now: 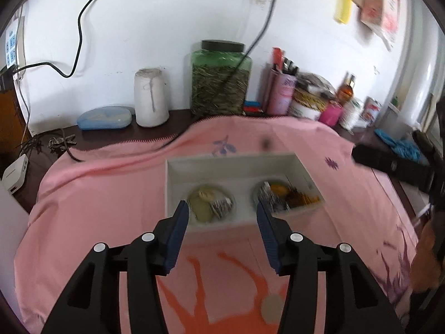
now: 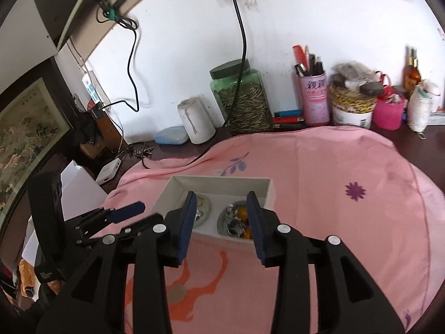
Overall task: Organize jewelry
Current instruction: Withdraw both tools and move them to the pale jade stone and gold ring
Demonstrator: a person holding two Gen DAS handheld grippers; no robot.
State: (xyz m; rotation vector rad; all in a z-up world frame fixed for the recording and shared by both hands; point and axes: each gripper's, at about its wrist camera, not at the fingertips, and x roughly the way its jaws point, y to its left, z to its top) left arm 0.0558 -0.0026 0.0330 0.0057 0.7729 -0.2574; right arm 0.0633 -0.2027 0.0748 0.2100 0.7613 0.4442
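A shallow white box (image 1: 230, 159) lies on the pink cloth (image 1: 97, 194). It holds two round glass dishes of jewelry: the left dish (image 1: 211, 203) has pale green and silver pieces, the right dish (image 1: 281, 194) has silver and orange ones. My left gripper (image 1: 222, 211) hovers over the box's near edge, open, with nothing between its blue pads. In the right wrist view the same box (image 2: 219, 179) sits just beyond my right gripper (image 2: 221, 203), which is open and empty above the dishes. The left gripper (image 2: 144, 214) shows at the left, beside the box.
Along the wall stand a green jar of seeds (image 1: 221, 80), a white wrapped cylinder (image 1: 151, 97), a blue case (image 1: 104, 118) and a pink cup of combs and pens (image 1: 281, 91). A black cable (image 1: 172, 139) runs onto the cloth behind the box.
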